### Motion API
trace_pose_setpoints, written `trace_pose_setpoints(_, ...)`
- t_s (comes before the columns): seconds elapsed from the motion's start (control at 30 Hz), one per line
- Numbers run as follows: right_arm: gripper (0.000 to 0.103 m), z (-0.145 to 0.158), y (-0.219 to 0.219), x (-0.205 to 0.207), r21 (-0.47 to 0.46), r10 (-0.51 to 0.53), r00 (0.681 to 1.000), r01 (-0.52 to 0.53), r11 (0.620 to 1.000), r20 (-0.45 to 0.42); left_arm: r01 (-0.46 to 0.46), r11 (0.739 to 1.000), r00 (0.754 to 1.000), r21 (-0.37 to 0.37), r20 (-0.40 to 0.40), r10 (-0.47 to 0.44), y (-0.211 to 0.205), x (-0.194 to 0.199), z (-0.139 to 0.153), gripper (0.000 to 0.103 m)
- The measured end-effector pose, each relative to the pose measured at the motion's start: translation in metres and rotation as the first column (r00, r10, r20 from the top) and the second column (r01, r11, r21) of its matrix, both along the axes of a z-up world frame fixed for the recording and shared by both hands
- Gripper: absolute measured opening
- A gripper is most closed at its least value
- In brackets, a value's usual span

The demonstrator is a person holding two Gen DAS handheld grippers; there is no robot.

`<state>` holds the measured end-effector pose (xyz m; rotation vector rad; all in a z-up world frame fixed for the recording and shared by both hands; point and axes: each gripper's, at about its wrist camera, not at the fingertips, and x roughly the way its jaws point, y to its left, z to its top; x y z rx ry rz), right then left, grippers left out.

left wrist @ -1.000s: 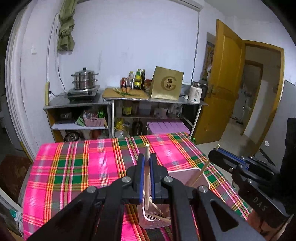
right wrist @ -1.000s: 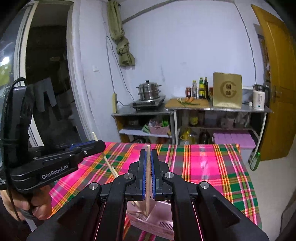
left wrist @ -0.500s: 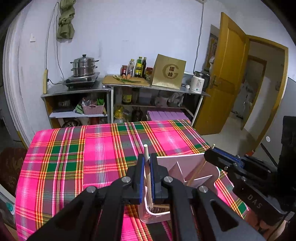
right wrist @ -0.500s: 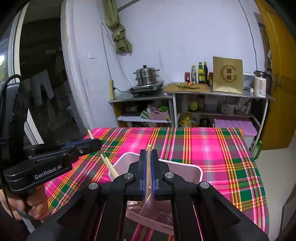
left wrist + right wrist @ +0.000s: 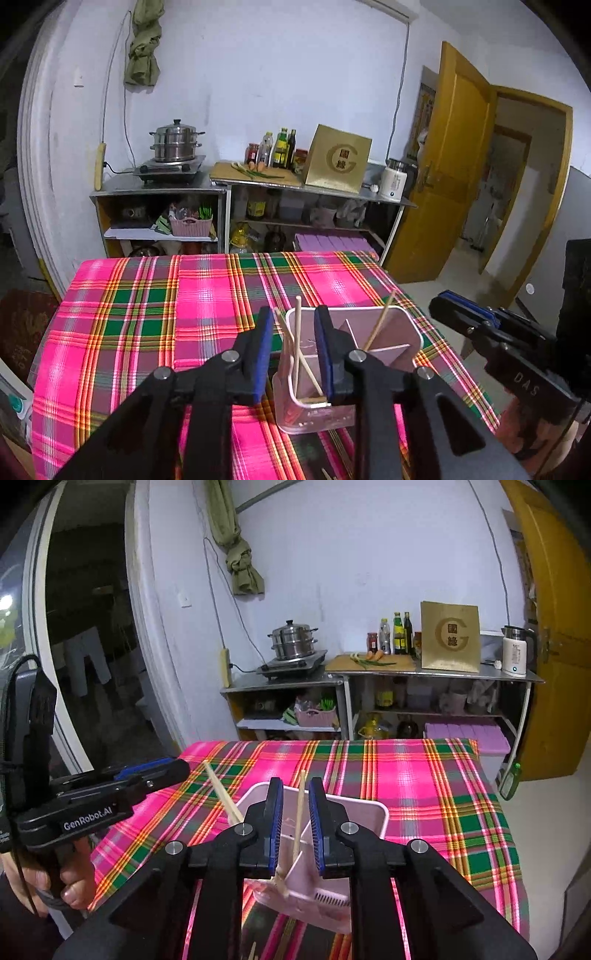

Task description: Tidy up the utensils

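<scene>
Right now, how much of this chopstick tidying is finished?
Several chopsticks already stand in the pink holder on the plaid tablecloth. Both the left gripper and the right gripper are open and hold nothing. A stick or two at the bottom edge of the views may be left.

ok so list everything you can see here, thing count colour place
utensil holder: one, pink, on the table under both grippers
chopsticks: at least three, pale wood, standing in the holder
tablecloth: one, pink and green plaid, over the table
steamer pot: one, steel, on the hob on the left shelf
bottles: several, mixed colours, back of the counter
gold box: one, leaning on the wall
kettle: one, white, right end of the counter
basket: one, pink, lower shelf
door: one, yellow-brown, open, right
left gripper: black, blue pads, open
right gripper: same, open
</scene>
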<state>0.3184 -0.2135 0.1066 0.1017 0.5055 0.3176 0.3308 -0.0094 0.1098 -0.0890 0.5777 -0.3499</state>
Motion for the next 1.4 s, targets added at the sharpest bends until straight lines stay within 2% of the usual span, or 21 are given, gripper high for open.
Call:
trace_pose_setpoints(0.17, 0.015, 0.005, -0.002, -0.039, -0.028, -0.006, 0.999, 0.008, 1.000, 0.044, -0.020, 1.000, 0.999, 0.002, 0.037, 0.020, 0.007, -0.037, 0.000, 0.032)
trace_pose_setpoints(0.37, 0.014, 0.002, -0.002, -0.091, -0.050, -0.020, 0.995, 0.025, 0.998, 0.093, -0.013, 1.000, 0.998, -0.022, 0.059, 0.015, 0.013, -0.087, -0.011, 0.033)
trace_pose_setpoints(0.8, 0.014, -0.029, -0.006, -0.180, -0.074, -0.065, 0.994, 0.072, 0.995, 0.083, -0.002, 1.000, 0.998, -0.017, 0.062, 0.003, 0.004, -0.176, -0.046, 0.042)
trace_pose_setpoints(1.17, 0.015, -0.054, -0.019, -0.219, -0.045, -0.073, 0.997, 0.075, 0.996, 0.038, -0.021, 1.000, 0.999, 0.000, 0.029, 0.021, 0.002, -0.221, -0.075, 0.042)
trace_pose_setpoints(1.4, 0.015, -0.068, -0.016, -0.235, -0.069, -0.072, 0.997, 0.073, 0.995, 0.020, -0.023, 1.000, 0.999, 0.018, 0.028, 0.022, -0.001, -0.244, -0.088, 0.042)
